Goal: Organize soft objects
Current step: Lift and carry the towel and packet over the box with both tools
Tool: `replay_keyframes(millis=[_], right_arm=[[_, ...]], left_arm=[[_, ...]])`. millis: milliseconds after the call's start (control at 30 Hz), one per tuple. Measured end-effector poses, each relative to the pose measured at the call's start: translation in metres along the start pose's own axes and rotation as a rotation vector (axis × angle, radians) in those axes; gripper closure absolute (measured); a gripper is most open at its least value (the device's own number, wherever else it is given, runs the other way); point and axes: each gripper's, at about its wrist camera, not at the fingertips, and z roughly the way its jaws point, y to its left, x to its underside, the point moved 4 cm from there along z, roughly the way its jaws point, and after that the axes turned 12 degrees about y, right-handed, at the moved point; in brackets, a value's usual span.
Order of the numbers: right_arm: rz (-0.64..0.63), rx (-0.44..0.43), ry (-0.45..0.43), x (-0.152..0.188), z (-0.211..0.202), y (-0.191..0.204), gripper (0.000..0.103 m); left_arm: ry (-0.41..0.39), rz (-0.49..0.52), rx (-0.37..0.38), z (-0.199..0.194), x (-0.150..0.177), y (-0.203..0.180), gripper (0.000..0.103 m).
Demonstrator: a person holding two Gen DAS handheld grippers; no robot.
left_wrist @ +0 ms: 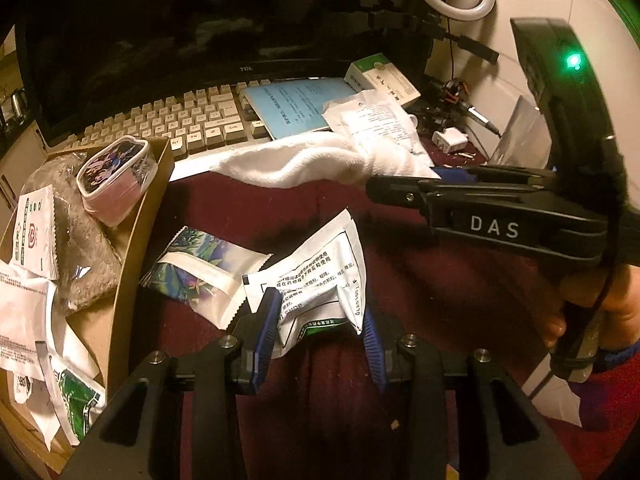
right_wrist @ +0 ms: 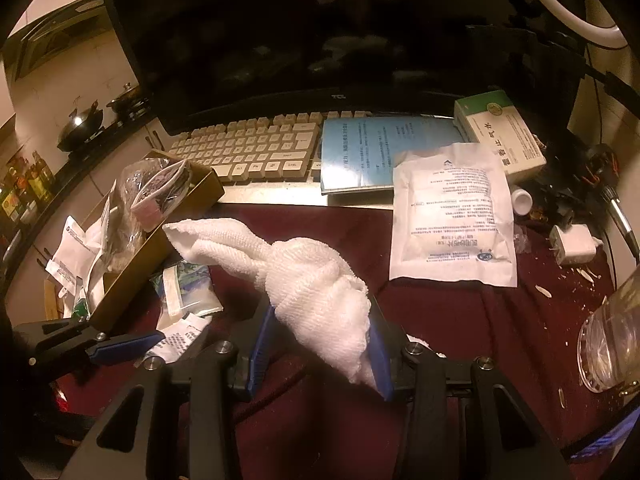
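Dark red cloth (right_wrist: 460, 320) covers the desk in front of a keyboard (right_wrist: 256, 148) and a switched-off monitor (right_wrist: 304, 32). On the left a cardboard box (left_wrist: 140, 216) already holds packets and a small pouch. The left gripper (left_wrist: 318, 320) is clamped on a crumpled white packet (left_wrist: 316, 276), low over the cloth just right of the box. The right gripper (right_wrist: 320, 344) pinches a white towel (right_wrist: 304, 272), held up in the air, its free end drooping toward the box. Another flat white packet (right_wrist: 452, 216) lies near the keyboard.
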Motion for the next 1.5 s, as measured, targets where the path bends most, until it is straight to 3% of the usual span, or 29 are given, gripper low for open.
replay_keyframes(millis=[300, 600, 1500], right_arm=[[0.039, -0.014, -0.002, 0.003, -0.004, -0.006, 0.057], [0.046, -0.034, -0.015, 0.002, -0.010, -0.001, 0.057], [-0.025, -0.077, -0.020, -0.004, -0.013, 0.041, 0.057]], left_arm=[[-0.013, -0.020, 0.048, -0.012, 0.008, 0.001, 0.065], [-0.083, -0.050, 0.068, -0.045, 0.013, 0.011, 0.065], [-0.169, -0.187, -0.031, -0.087, 0.030, 0.080, 0.064]])
